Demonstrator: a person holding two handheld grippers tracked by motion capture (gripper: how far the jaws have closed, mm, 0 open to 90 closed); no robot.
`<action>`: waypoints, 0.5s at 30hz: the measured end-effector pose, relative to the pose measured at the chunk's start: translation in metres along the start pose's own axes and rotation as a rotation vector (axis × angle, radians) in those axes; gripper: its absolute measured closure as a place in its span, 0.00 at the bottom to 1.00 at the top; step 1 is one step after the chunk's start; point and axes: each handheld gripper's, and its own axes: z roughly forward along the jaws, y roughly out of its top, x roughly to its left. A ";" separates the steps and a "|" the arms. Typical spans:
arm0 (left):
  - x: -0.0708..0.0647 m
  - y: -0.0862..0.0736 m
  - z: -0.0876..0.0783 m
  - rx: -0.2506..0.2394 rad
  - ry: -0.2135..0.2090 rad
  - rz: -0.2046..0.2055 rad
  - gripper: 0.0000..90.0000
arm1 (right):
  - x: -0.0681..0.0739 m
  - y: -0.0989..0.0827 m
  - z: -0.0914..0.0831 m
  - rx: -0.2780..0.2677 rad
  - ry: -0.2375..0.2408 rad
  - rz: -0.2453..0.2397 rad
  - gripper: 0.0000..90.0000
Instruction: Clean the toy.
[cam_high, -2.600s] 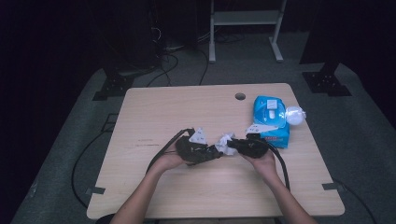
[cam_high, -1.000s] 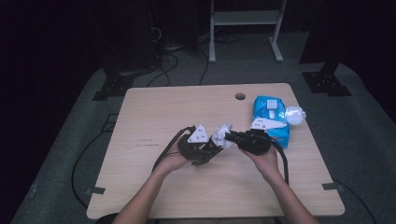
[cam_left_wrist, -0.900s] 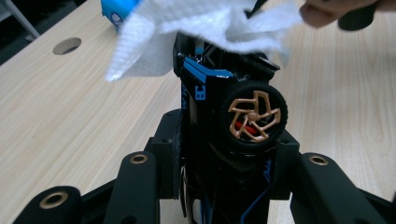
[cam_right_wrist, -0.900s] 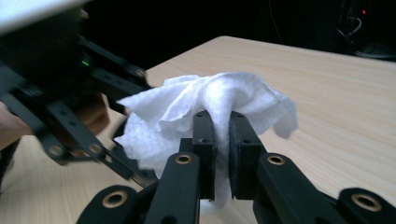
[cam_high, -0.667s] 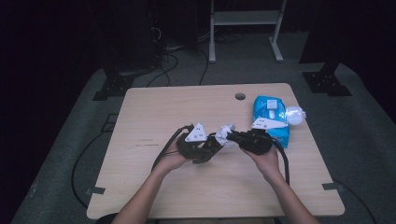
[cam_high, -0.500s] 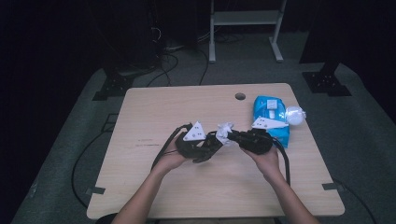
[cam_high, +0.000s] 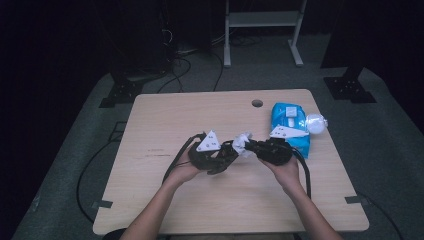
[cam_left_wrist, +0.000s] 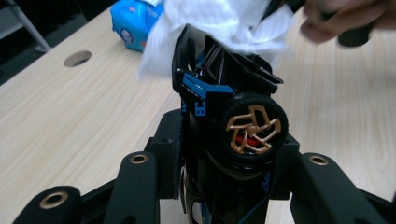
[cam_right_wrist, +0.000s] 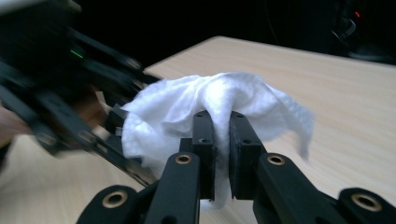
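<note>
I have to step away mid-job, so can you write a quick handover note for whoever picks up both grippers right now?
Left gripper: shut on the toy car, a black and blue model with a bronze wheel, held above the table.
Right gripper: shut on the white wipe, pressed against the car's far end.
Blue wipe pack lies at the table's right edge, a white ball-like thing beside it.
Done: wipe pulled, car picked up, wiping under way.
Left: how clean the car is cannot be told; probably finish wiping, then set both down.
</note>
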 end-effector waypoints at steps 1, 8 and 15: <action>0.000 0.000 0.000 -0.002 -0.004 -0.001 0.63 | -0.003 -0.002 0.000 0.008 -0.003 0.013 0.91; -0.002 0.000 0.004 0.007 -0.008 0.005 0.63 | 0.007 0.008 -0.003 -0.037 0.019 -0.011 0.91; 0.002 0.000 -0.003 -0.021 -0.011 -0.016 0.63 | 0.001 0.001 -0.001 -0.008 0.001 -0.002 0.91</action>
